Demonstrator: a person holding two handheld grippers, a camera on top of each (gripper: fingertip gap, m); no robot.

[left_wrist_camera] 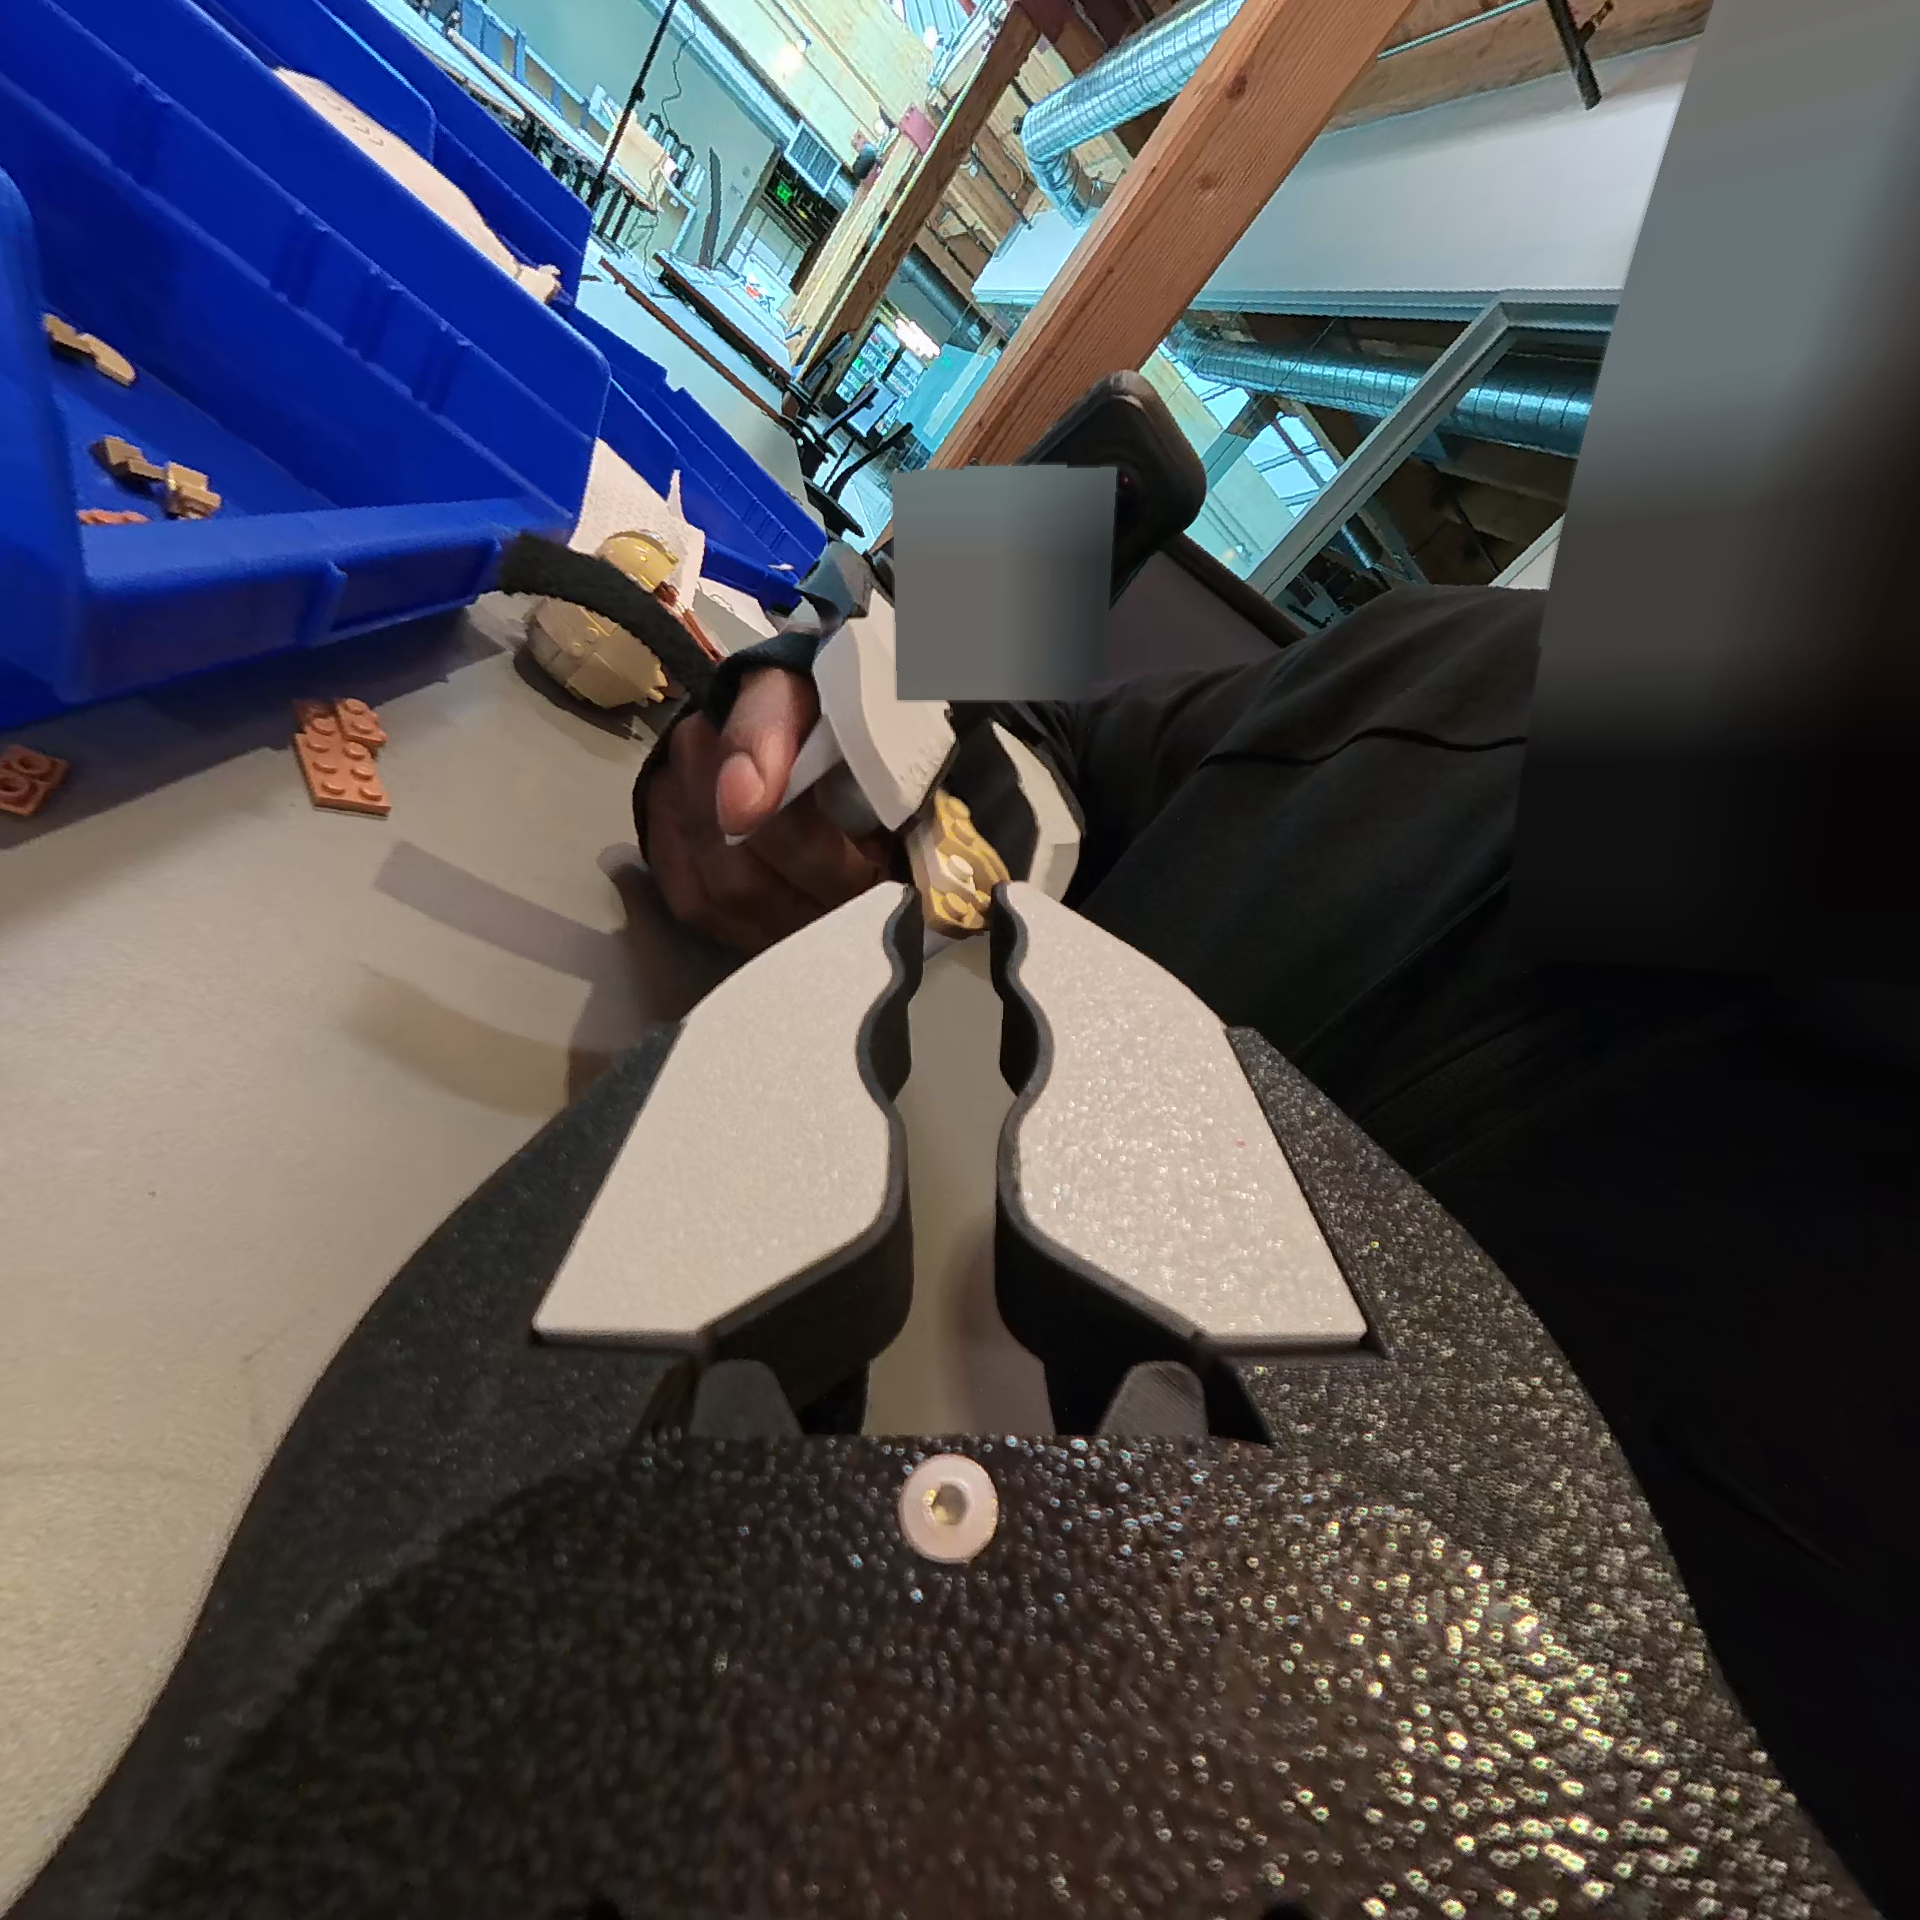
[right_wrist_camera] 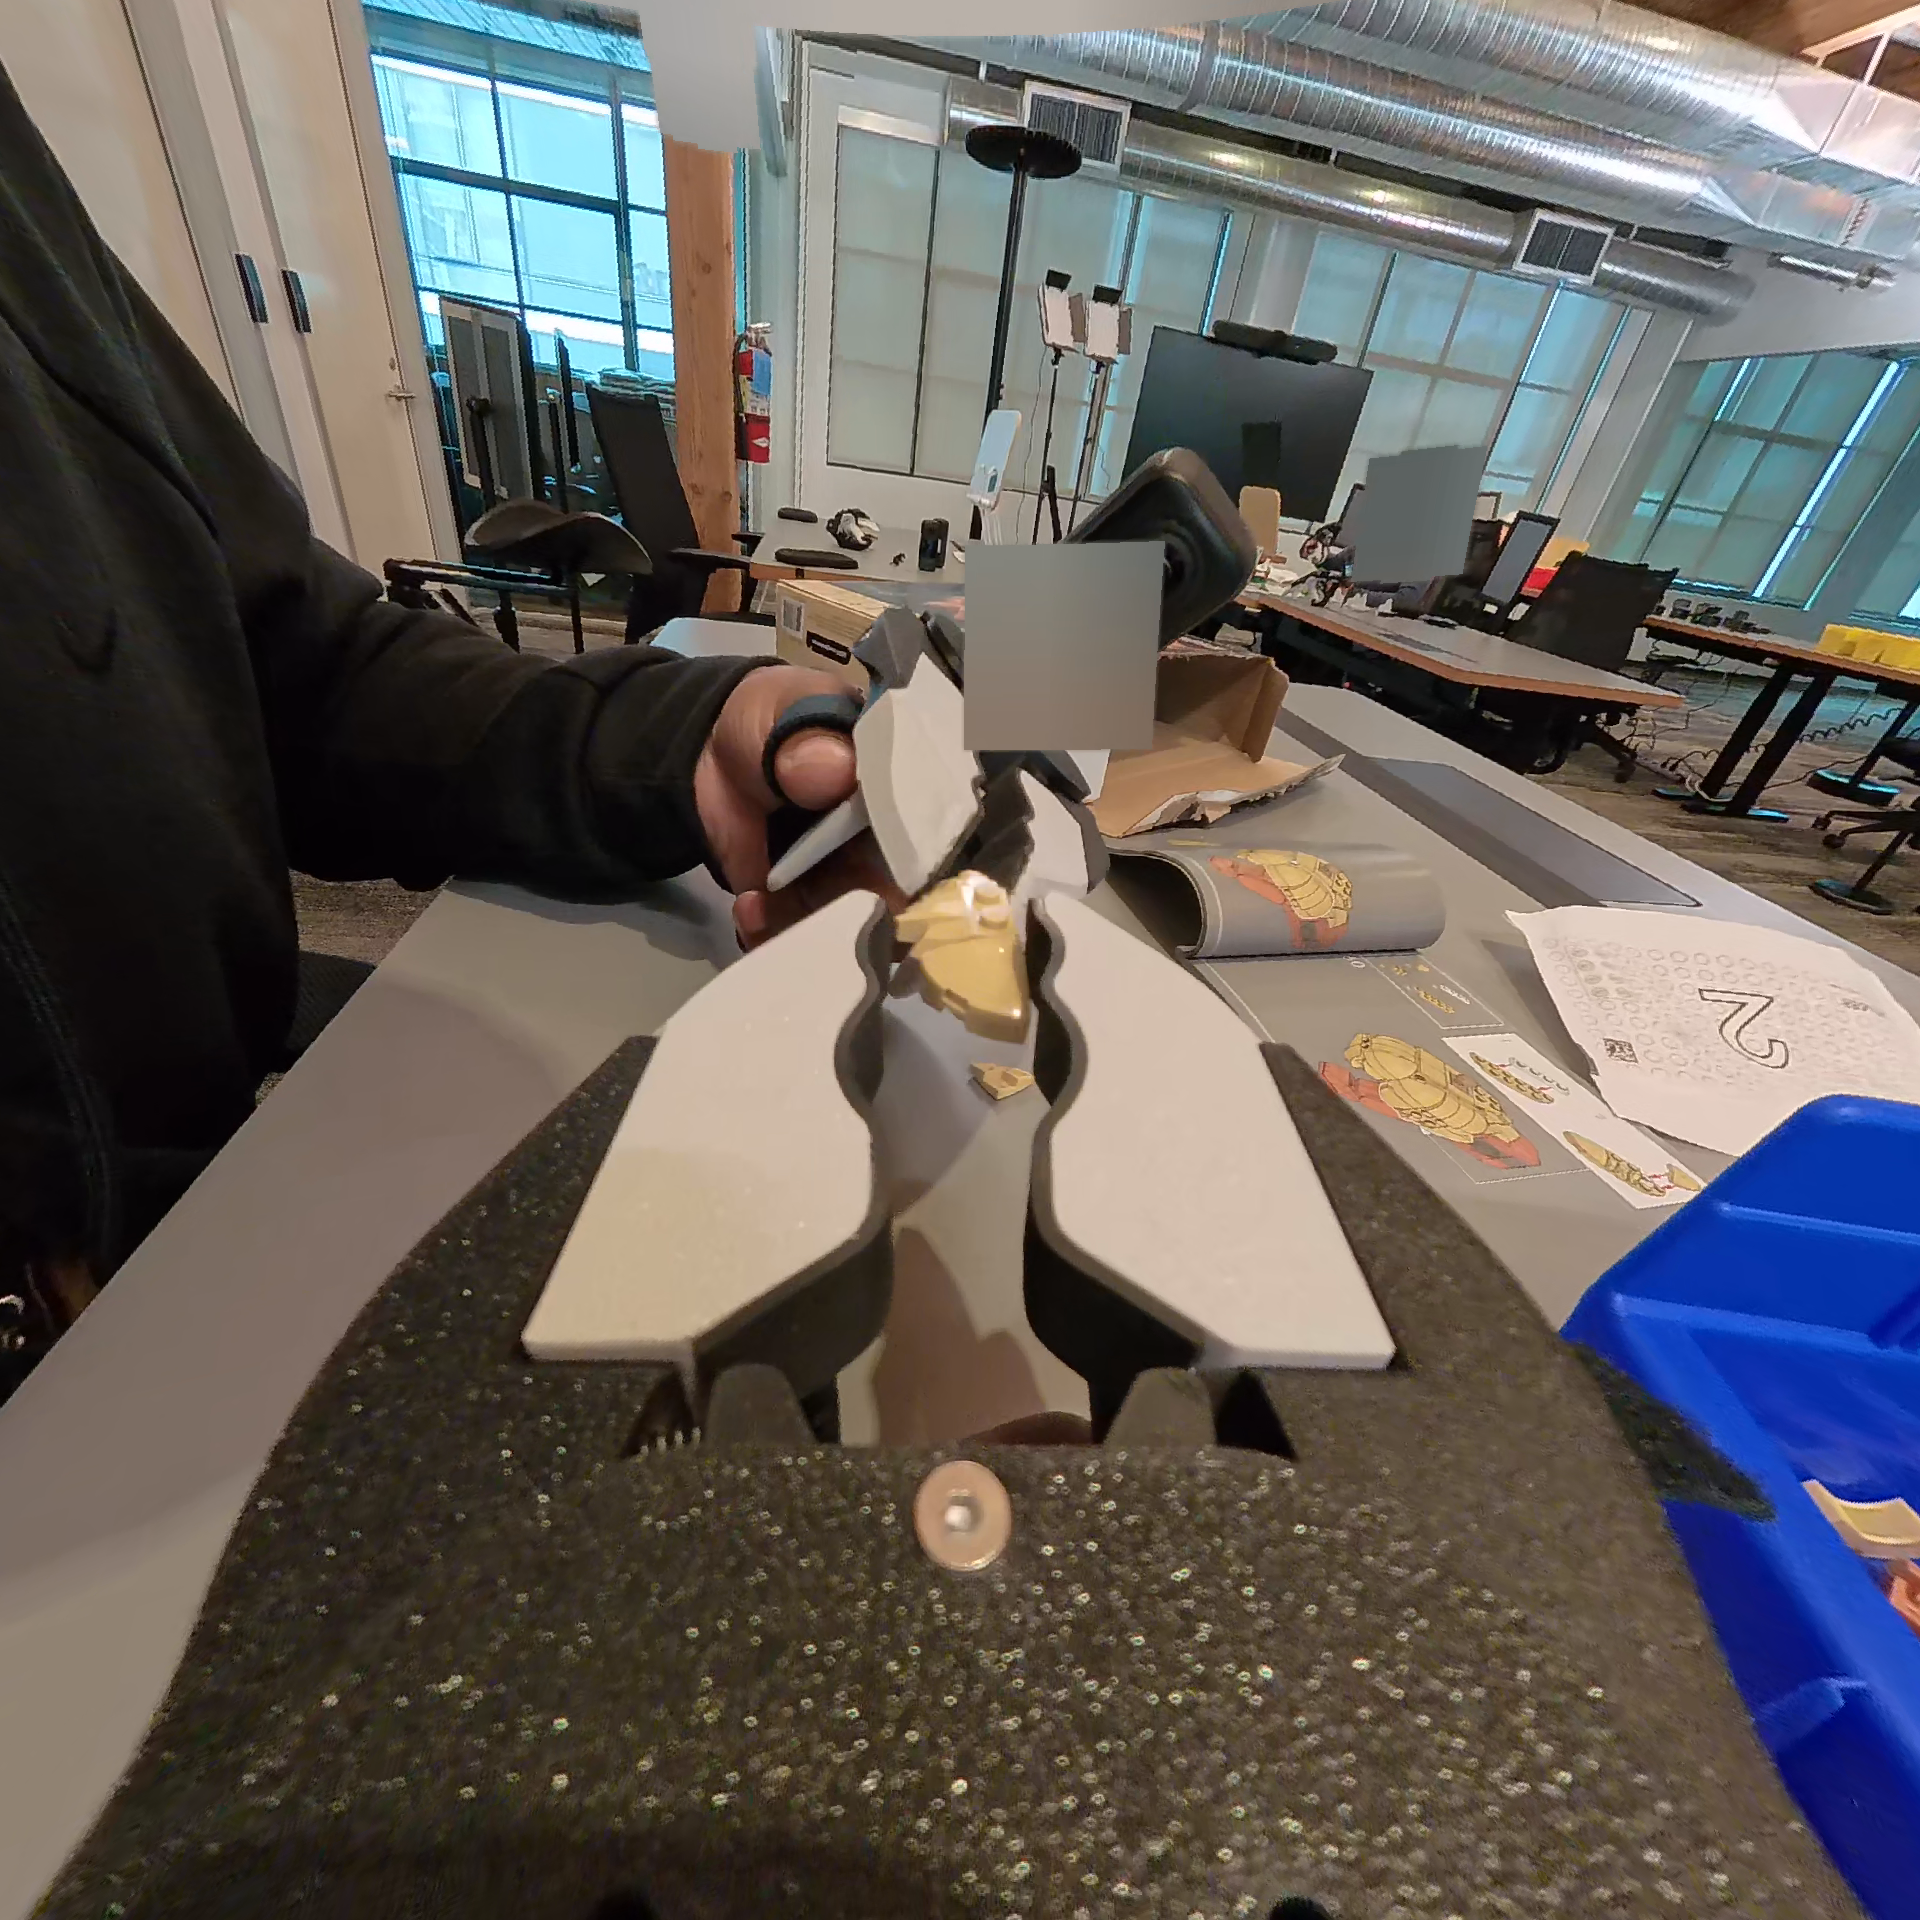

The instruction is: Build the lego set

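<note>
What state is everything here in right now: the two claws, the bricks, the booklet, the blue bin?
Left gripper: shut on the tan lego piece.
Right gripper: shut on the same piece, held above the table.
Booklet: open, lying on the table.
Blue bin: open-topped, loose pieces inside.
Brown plates: loose on the table, unused.

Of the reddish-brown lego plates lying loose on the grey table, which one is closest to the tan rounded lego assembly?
The larger reddish-brown studded plate cluster, lying just left of the tan rounded assembly. The other, a small reddish-brown plate, sits farther left at the picture's edge.
</note>
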